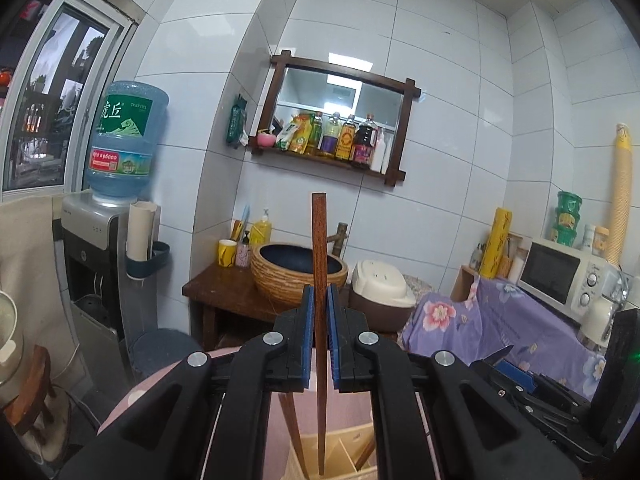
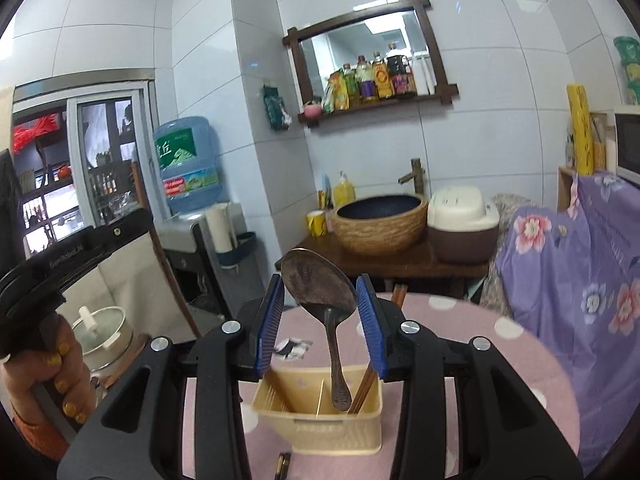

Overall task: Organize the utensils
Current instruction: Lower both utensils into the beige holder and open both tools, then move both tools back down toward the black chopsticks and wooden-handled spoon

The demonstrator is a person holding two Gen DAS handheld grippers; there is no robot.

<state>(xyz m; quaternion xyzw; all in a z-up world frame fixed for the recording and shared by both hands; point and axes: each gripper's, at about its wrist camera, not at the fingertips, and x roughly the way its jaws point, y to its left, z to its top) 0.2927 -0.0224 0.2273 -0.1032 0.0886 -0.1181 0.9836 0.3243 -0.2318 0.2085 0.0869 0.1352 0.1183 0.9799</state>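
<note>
My left gripper (image 1: pixel 319 300) is shut on a dark wooden chopstick (image 1: pixel 319 280) that stands upright, its lower end reaching into the cream utensil basket (image 1: pixel 340 452) below. Another chopstick (image 1: pixel 292 428) leans in the basket. In the right wrist view my right gripper (image 2: pixel 320 292) is open around the bowl of a metal spoon (image 2: pixel 318 280), whose handle rests in the right compartment of the basket (image 2: pixel 320 428). Whether the pads touch the spoon I cannot tell. Wooden chopsticks (image 2: pixel 366 390) lean in the same compartment.
The basket stands on a round table with a pink dotted cloth (image 2: pixel 480 360). A small dark object (image 2: pixel 283 465) lies in front of the basket. A paper scrap (image 2: pixel 294 348) lies behind it. A purple floral cloth (image 2: pixel 568 280) covers furniture at right. A pot (image 2: pixel 104 332) sits at left.
</note>
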